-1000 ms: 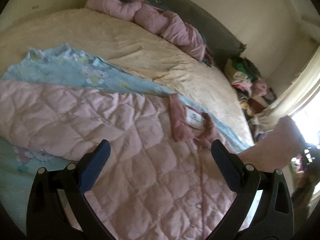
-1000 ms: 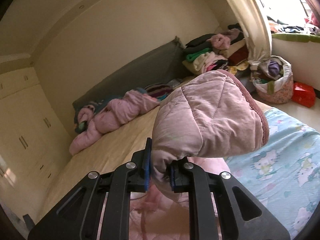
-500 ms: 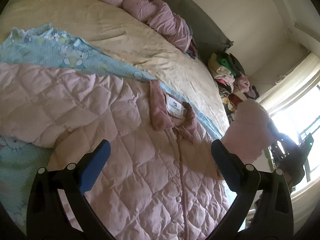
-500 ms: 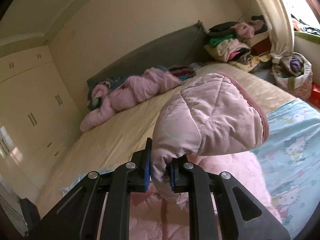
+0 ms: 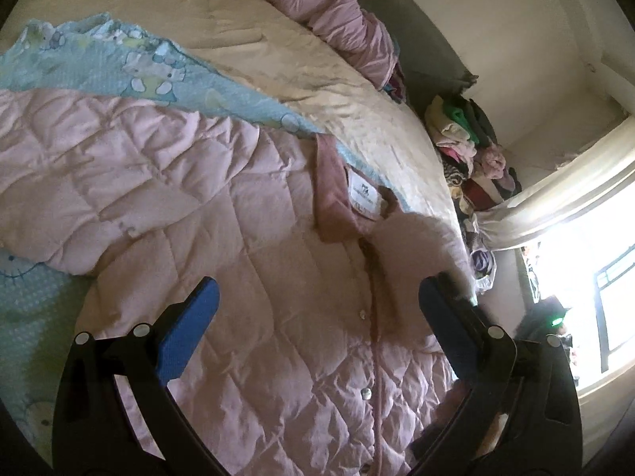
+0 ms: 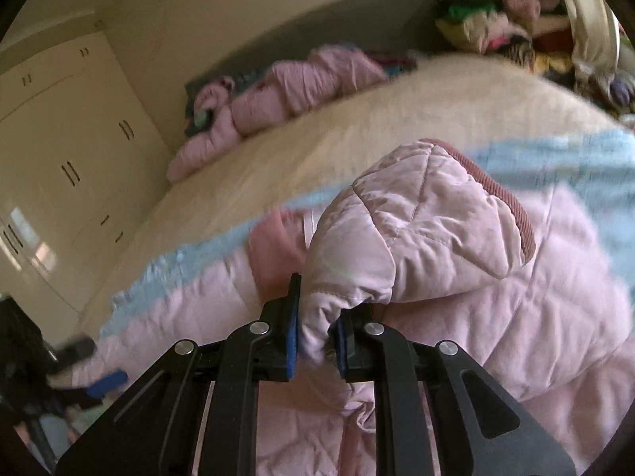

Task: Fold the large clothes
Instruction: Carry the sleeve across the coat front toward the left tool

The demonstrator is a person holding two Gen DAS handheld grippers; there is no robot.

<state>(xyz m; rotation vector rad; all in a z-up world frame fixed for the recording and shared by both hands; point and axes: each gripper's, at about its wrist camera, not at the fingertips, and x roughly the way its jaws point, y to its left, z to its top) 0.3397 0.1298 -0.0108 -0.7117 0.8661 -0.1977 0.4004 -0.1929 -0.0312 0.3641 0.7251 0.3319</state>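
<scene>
The pink quilted jacket (image 5: 246,269) is spread front-up on the bed (image 5: 278,51), over a blue cartoon-print sheet (image 5: 131,63). The left gripper (image 5: 313,317) hangs above it, fingers wide apart, nothing between them. The padded fabric is judged light, soft and slightly slick; hems, collar (image 5: 333,198) or cuffs are the firm holds. The right gripper (image 6: 314,331) pinches the sleeve (image 6: 416,230) near its ribbed cuff (image 6: 512,214), jaws starting to open.

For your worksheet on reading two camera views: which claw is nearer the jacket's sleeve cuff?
Right. The right claw grips the sleeve just behind the cuff, its jaws starting to open. The left claw hangs open above the jacket front.
</scene>
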